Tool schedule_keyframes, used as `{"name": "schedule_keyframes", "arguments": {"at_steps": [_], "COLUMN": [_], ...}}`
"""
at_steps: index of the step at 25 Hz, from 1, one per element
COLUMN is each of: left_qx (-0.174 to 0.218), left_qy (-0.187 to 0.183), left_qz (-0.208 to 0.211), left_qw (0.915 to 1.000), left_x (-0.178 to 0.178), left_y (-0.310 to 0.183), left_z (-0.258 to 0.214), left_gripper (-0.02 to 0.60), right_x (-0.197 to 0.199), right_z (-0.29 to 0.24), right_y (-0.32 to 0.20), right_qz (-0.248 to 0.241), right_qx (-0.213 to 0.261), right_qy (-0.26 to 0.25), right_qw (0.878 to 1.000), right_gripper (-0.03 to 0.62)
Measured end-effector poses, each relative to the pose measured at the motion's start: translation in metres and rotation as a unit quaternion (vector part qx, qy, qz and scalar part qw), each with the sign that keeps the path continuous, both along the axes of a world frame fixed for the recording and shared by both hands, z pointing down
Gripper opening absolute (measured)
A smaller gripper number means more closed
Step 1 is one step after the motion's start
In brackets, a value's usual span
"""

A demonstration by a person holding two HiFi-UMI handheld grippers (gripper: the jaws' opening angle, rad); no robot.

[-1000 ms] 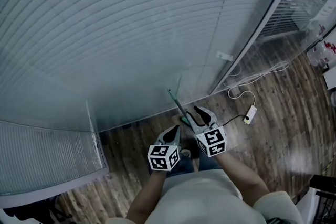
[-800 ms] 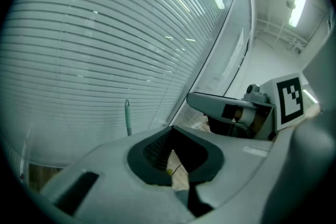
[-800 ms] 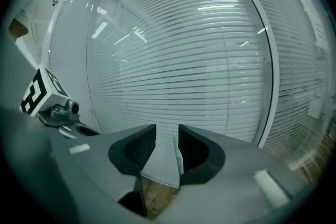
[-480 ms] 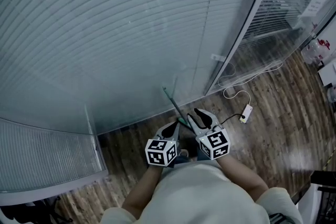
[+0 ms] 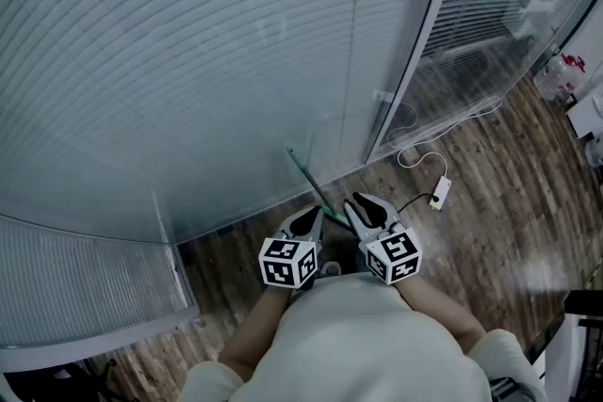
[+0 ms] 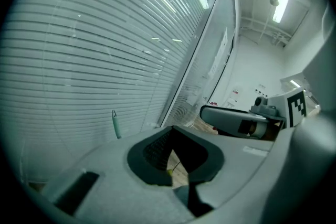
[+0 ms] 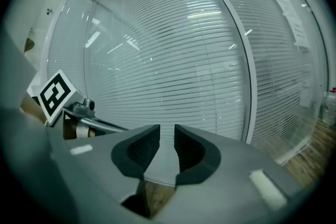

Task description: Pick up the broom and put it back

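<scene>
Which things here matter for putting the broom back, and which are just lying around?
For the job: broom handle by the glass wall; left gripper; right gripper, jaws just been closing, nothing between them.
Lying about: power strip on the wood floor.

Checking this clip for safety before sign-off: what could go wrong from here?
The broom handle seems only to lean on the smooth glass wall; a nudge could send it sliding down. The corded power strip lies on the floor close by, so a foot might snag it.
</scene>
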State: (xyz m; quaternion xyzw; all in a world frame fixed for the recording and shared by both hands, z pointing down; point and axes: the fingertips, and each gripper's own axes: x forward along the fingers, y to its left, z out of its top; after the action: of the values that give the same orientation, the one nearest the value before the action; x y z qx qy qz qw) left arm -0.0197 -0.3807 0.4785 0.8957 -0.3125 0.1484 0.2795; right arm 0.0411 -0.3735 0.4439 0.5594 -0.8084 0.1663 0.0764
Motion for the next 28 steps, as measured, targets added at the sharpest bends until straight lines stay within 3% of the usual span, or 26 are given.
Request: {"name": "schedule_keyframes", "arguments": {"at_steps": [6,9,28], "left_qx": [0.008,0.012,0.019], "left_qy": [0.004,0.002,-0.001], "left_qz": [0.013,0.023,0.031], "left_qw": [0.9999,0.9997,0.9993], "left_x": [0.006,0.011,0.009], "left_y": [0.005,0.006,0.013], "left_z": [-0.003,-0.007,-0.008], "left_gripper": [0.000,0.000,0.000], "right_x": [-0.002,-0.001,0.001], "right_z": [0.003,0.000,0.002], "right_y": [0.014,0.017,0.026], "right_qz": [0.000,0.002,0.017], "right_qx": [0.002,0.002,-0.002], "right_qy": [0.001,0.004,0.007], "right_qw": [1.000,1.000,1.000], "right_gripper": [0.055,0.006,0.005]}}
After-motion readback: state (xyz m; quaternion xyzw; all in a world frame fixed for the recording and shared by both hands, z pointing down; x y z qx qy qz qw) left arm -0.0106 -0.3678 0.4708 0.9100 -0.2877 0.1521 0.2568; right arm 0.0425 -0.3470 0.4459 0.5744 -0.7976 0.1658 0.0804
